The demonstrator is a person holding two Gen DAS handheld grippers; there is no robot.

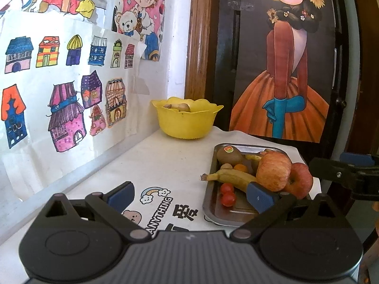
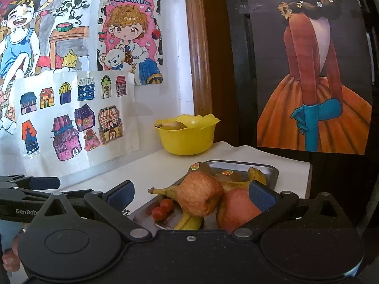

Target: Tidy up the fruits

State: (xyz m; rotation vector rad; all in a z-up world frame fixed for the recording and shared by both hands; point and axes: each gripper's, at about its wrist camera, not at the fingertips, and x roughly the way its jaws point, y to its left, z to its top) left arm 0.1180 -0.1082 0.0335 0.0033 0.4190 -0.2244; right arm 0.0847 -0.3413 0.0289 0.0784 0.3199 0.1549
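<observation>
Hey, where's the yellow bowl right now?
In both views the yellow bowl sits at the table's far end against the wall, beyond the metal tray of fruit.

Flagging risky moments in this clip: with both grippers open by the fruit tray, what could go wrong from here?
1. The two apples lean on each other atop a banana; lifting one may send the other rolling off the metal tray.
2. The cherry tomatoes lie loose near the right gripper and left gripper and could get crushed.
</observation>
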